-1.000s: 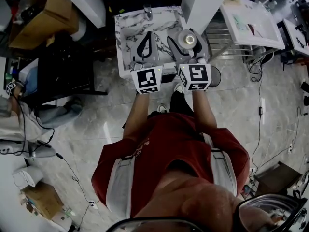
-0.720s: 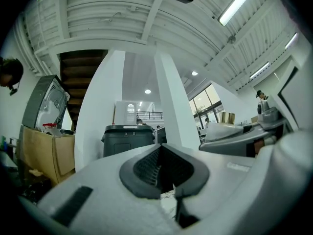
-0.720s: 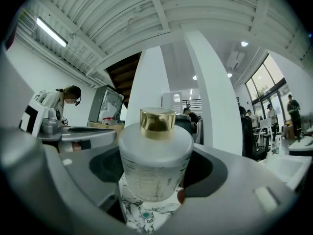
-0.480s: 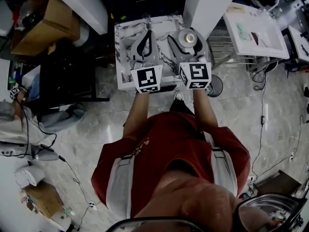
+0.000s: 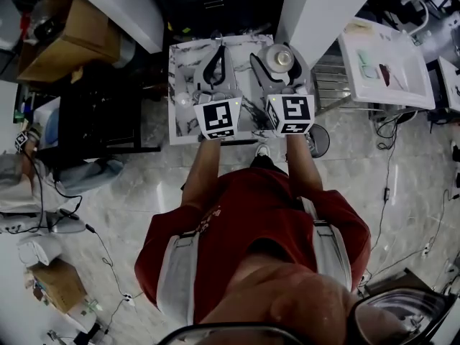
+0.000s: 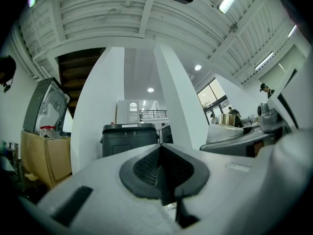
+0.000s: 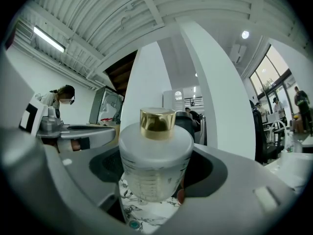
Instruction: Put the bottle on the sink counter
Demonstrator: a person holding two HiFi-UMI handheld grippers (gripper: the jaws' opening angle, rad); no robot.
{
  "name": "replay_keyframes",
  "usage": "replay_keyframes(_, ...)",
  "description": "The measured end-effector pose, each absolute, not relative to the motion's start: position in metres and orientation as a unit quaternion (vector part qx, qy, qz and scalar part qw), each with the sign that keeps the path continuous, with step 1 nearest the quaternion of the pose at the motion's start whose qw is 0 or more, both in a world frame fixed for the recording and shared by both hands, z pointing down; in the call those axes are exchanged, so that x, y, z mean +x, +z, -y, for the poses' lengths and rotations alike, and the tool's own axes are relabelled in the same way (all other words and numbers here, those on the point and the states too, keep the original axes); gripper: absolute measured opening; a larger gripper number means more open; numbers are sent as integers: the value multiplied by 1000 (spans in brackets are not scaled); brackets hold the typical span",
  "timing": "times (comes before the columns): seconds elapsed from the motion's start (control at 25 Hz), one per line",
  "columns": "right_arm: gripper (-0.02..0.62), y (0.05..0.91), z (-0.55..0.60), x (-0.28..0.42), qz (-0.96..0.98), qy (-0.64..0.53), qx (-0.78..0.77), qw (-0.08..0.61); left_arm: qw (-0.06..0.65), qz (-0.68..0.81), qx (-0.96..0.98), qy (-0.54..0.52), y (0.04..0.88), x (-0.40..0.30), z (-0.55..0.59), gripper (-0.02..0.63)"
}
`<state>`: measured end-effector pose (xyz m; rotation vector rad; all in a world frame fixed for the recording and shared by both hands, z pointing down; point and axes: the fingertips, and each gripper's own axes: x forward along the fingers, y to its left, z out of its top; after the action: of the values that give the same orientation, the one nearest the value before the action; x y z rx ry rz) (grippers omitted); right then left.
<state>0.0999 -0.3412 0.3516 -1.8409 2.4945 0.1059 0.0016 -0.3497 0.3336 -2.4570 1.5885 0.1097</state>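
Observation:
A frosted bottle (image 7: 155, 160) with a gold cap (image 7: 157, 123) stands upright between the jaws of my right gripper (image 7: 156, 182), which is shut on its body. From the head view the bottle (image 5: 281, 57) and right gripper (image 5: 279, 65) hang over the right part of the marble sink counter (image 5: 183, 60). My left gripper (image 5: 218, 47) is beside it over the counter's middle, shut with nothing in it. In the left gripper view the left gripper (image 6: 164, 180) points level at a dark bin (image 6: 129, 138) and white pillars.
A small white round object (image 5: 183, 100) lies near the counter's front left. A white pillar (image 5: 320, 9) rises right of the counter, with a wire rack (image 5: 332, 74) and a white table (image 5: 384, 63) beyond. Left of it are a dark cabinet (image 5: 100, 110) and a cardboard box (image 5: 61, 42).
Both grippers have moved forward over the marble counter, which now lies under them. The bottle stays in the right gripper's grip.

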Motion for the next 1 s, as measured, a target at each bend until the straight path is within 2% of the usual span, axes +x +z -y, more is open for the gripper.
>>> replay_keyframes(0.64,342,365,392,152,-830,9,-557,26,109,-579,-808,8,340,49,391,2)
replay_keyframes(1.0,342,383,403,158,-835,-6,-549,18,100,-587,-803,-3,354,54,400,2)
